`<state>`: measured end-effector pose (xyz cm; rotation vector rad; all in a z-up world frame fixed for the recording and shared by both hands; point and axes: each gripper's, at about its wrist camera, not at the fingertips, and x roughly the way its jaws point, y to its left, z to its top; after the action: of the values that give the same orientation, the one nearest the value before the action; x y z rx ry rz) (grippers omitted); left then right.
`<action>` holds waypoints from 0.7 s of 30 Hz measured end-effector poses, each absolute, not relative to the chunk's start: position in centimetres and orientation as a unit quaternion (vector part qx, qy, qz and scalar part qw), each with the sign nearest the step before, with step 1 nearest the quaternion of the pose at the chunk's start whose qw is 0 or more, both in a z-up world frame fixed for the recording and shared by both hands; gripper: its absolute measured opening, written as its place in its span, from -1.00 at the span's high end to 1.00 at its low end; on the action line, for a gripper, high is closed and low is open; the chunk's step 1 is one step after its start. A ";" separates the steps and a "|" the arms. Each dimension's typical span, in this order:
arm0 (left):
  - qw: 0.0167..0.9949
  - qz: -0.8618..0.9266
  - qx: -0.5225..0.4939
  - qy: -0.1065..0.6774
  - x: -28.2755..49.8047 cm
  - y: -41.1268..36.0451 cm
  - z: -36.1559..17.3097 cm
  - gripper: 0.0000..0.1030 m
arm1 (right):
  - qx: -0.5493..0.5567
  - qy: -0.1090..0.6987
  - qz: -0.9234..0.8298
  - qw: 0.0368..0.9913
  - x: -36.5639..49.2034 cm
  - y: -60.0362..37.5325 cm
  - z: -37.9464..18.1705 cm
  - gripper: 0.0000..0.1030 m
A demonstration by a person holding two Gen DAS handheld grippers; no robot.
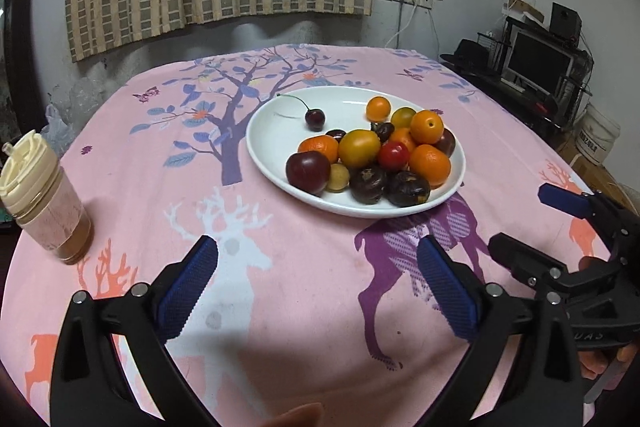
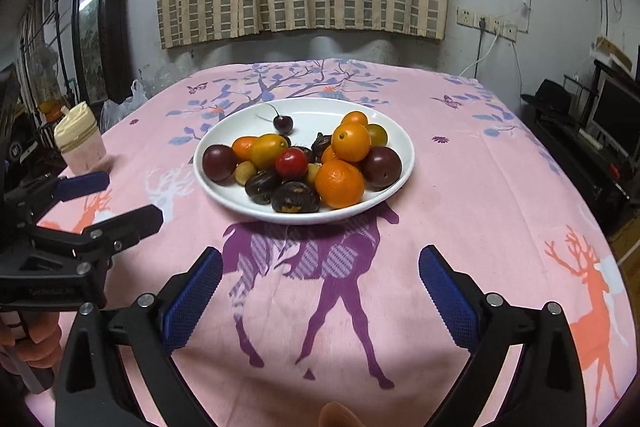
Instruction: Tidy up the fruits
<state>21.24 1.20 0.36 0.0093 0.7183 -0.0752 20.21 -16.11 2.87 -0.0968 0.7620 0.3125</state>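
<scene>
A white plate (image 1: 344, 103) (image 2: 316, 115) sits mid-table on the pink cloth. It holds several small fruits heaped to one side: orange kumquats (image 1: 429, 165), a red cherry tomato (image 1: 393, 155) (image 2: 291, 163), dark plums (image 1: 308, 167), brown water chestnuts (image 1: 408, 189). A stemmed cherry (image 1: 315, 119) (image 2: 283, 123) lies apart from the heap. My left gripper (image 1: 316, 251) (image 2: 120, 199) hovers open over the cloth, short of the plate's near rim. My right gripper (image 2: 320, 255) (image 1: 528, 223) is beside it, also open. Nothing is between either pair of fingers.
A jar with a cream flip lid (image 1: 44, 199) (image 2: 80, 143) stands near the table's left edge. A plastic bag (image 2: 124, 103) lies beyond it. A monitor on a shelf (image 1: 540, 63) stands off the table's right side. A curtained wall is behind.
</scene>
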 end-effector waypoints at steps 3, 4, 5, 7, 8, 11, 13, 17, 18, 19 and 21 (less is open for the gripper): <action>0.937 -0.037 0.007 0.347 20.6 1.1 0.5 -0.90 | -0.043 0.367 0.153 0.916 19.8 -16.3 3.0 -0.92; 0.938 -0.038 0.005 0.345 20.3 1.1 0.6 -0.90 | -0.041 0.368 0.153 0.916 19.9 -16.4 3.0 -0.92; 0.939 -0.036 0.004 0.343 20.2 1.2 0.6 -0.90 | -0.041 0.368 0.151 0.916 19.9 -16.4 3.0 -0.92; 0.939 -0.033 0.001 0.342 20.1 1.3 0.7 -0.90 | -0.040 0.368 0.146 0.917 20.1 -16.6 3.1 -0.92; 0.939 -0.032 -0.001 0.343 20.1 1.5 0.8 -0.90 | -0.039 0.368 0.145 0.918 20.1 -16.6 3.0 -0.92; 0.938 -0.031 -0.006 0.344 20.1 1.7 0.8 -0.90 | -0.038 0.370 0.144 0.917 20.2 -16.7 2.9 -0.92; 0.939 -0.030 -0.006 0.341 20.0 1.7 0.9 -0.90 | -0.038 0.371 0.144 0.916 20.2 -16.7 2.9 -0.92; 0.939 -0.029 -0.003 0.343 20.0 1.7 0.8 -0.90 | -0.041 0.372 0.143 0.916 20.2 -16.7 2.8 -0.92; 0.938 -0.028 -0.003 0.345 20.0 1.7 0.8 -0.90 | -0.041 0.372 0.143 0.916 20.2 -16.7 2.8 -0.92; 0.938 -0.028 -0.003 0.345 20.0 1.7 0.8 -0.90 | -0.041 0.373 0.143 0.916 20.2 -16.7 2.8 -0.92; 0.938 -0.028 -0.002 0.345 20.0 1.6 0.8 -0.90 | -0.041 0.372 0.144 0.916 20.3 -16.7 2.8 -0.93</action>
<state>19.98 1.65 0.78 -0.0034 0.7041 -0.0565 20.25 -16.68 2.77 -0.0847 0.7664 0.2954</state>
